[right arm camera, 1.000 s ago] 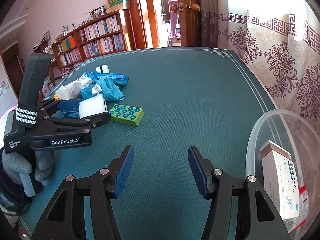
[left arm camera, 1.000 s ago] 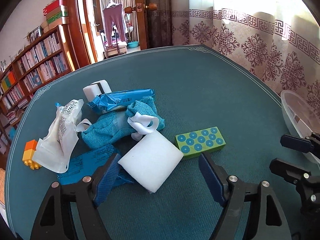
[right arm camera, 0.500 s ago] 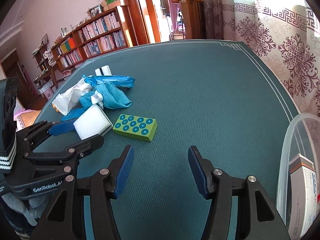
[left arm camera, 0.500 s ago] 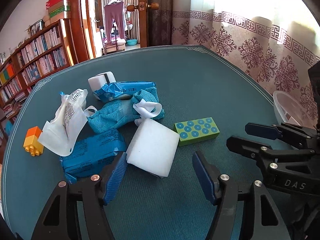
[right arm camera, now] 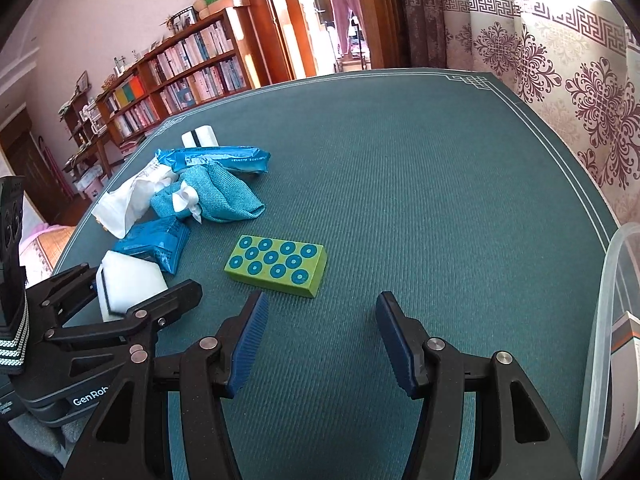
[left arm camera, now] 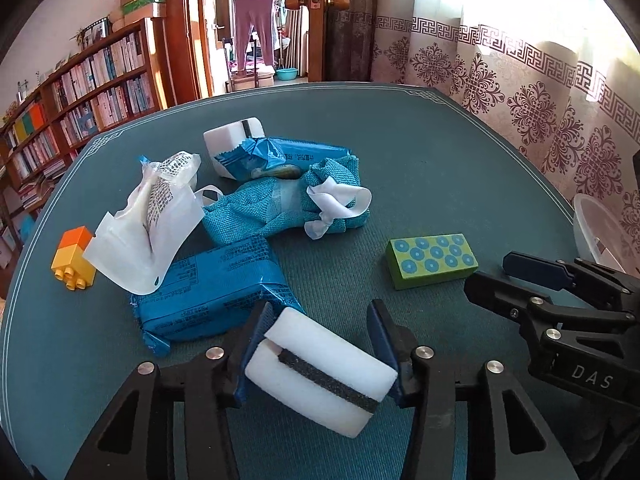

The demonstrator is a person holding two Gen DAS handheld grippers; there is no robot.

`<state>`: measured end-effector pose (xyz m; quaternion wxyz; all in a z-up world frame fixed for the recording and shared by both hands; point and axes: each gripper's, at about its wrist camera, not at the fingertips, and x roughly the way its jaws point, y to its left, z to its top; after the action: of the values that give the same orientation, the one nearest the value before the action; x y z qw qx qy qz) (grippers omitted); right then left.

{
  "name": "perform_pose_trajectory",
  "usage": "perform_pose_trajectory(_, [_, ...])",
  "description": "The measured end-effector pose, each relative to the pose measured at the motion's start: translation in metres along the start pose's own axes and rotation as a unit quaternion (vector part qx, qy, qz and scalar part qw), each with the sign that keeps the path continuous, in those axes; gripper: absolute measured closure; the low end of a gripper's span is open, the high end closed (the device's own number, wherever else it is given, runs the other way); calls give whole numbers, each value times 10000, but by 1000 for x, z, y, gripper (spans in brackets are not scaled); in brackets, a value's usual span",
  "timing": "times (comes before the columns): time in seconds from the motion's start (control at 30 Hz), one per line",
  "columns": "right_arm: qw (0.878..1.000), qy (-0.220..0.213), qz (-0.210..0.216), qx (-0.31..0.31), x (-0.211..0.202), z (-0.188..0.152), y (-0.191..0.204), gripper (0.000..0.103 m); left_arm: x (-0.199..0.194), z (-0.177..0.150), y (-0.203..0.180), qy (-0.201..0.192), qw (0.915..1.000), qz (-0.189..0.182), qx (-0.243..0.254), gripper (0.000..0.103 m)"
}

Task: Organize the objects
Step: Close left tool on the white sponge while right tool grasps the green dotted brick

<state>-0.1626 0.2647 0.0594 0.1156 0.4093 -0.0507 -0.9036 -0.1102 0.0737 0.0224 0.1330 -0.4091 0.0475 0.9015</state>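
Observation:
My left gripper [left arm camera: 320,332] is shut on a white sponge [left arm camera: 320,368] with a dark band and holds it tilted just above the table; it also shows in the right wrist view [right arm camera: 128,284]. My right gripper [right arm camera: 320,320] is open and empty, just short of the green block with blue dots [right arm camera: 276,264], which also shows in the left wrist view [left arm camera: 432,260]. A clear plastic tub [right arm camera: 600,320] at the right holds boxes.
A pile lies to the left: blue wipes pack [left arm camera: 208,288], teal cloth [left arm camera: 280,204], white bag [left arm camera: 148,224], blue snack pack [left arm camera: 280,156], second white sponge [left arm camera: 232,140], orange-yellow brick [left arm camera: 74,260]. The green table [right arm camera: 400,160] ends at a curtain on the right.
My left gripper closed on the white sponge and lifted it off the pile. My right gripper moved left toward the green block.

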Motion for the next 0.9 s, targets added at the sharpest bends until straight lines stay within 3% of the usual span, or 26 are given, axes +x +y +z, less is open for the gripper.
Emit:
perform_pose_trajectory(0.27, [9999,-59,82,-6,2,8,8,44,-27,3,17,-286,9991,-106,-278,56])
perform_pose_trajectory(0.37, [9998,-61,175,-34,7,13,14,34,-34,4,22,-354,9987,-128,-335,56])
perform_pose_trajectory(0.7, [9993,60,-75,-366,36,23,39,34,-35,-12,47,-170,9985,53,-516,53])
perform_pose_trajectory(0.9, [9984,-50,-240,-515,37,19,43,36,-32,-23,52,-36,9985,114,-531,36])
